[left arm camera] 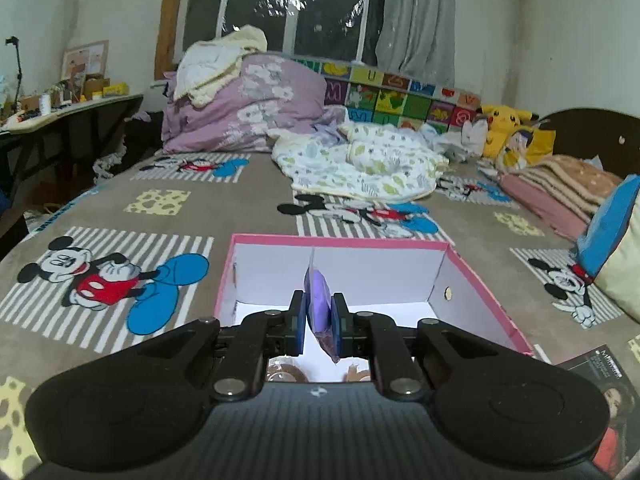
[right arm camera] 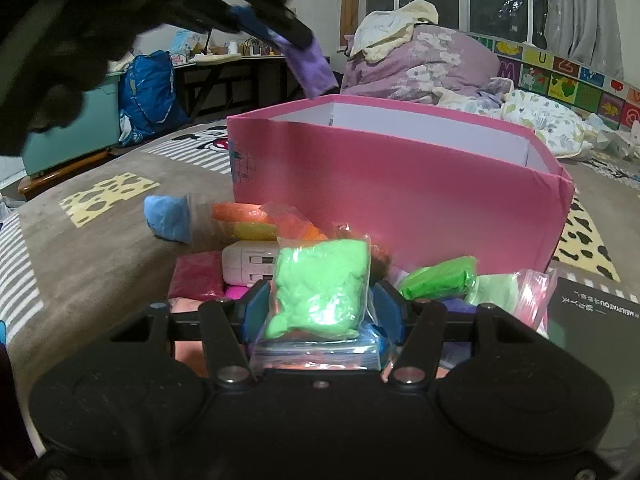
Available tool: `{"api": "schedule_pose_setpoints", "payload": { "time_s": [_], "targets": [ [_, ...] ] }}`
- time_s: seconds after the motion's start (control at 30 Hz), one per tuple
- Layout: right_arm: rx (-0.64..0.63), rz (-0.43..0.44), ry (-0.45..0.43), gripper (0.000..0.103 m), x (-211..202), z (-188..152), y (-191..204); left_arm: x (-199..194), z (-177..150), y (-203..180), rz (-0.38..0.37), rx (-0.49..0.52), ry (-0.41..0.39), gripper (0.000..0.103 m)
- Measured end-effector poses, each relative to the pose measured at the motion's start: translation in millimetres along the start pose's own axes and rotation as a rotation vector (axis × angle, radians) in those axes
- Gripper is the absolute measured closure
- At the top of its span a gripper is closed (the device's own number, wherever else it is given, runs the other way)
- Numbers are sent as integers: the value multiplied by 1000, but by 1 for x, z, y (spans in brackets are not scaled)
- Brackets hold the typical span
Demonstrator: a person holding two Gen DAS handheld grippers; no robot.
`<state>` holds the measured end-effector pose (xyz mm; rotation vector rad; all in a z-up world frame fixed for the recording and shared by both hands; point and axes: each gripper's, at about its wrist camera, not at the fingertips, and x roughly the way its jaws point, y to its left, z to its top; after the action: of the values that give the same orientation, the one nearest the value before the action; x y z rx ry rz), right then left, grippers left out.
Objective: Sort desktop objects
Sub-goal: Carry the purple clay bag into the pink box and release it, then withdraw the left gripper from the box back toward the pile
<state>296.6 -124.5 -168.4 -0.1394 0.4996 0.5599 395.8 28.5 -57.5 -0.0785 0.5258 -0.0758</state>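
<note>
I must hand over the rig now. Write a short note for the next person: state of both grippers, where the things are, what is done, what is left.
Left gripper: shut on the purple clay bag, held above the pink box, over its divider.
Right gripper: its fingers stand on both sides of the light green clay bag on the pile in front of the box; whether they press it cannot be told.
Done: little; the visible box floor looks mostly bare.
Left: drop the purple bag, then sort the blue clay bag, dark green clay bag, white charger and the rest.
</note>
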Motion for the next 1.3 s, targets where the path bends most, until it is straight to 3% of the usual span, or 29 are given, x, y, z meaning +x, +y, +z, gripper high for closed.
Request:
{"api": "schedule_pose_setpoints", "payload": {
  "time_s": [0.37, 0.57, 0.77, 1.2, 1.23, 1.3],
  "targets": [
    [11, 11, 7, 46, 0, 2, -3, 74, -13, 0, 5, -5, 173, 91],
    [14, 15, 9, 46, 1, 2, -3, 97, -19, 8, 9, -64, 245, 91],
    [20, 19, 10, 46, 1, 2, -5, 113, -19, 13, 20, -111, 319, 91],
    [25, 22, 12, 46, 2, 2, -6, 128, -15, 13, 45, -79, 430, 89],
    [25, 22, 12, 46, 2, 2, -6, 129, -14, 13, 55, -69, 437, 84],
    [25, 21, 12, 46, 2, 2, -6, 127, -14, 11, 69, -41, 433, 63]
  ]
}}
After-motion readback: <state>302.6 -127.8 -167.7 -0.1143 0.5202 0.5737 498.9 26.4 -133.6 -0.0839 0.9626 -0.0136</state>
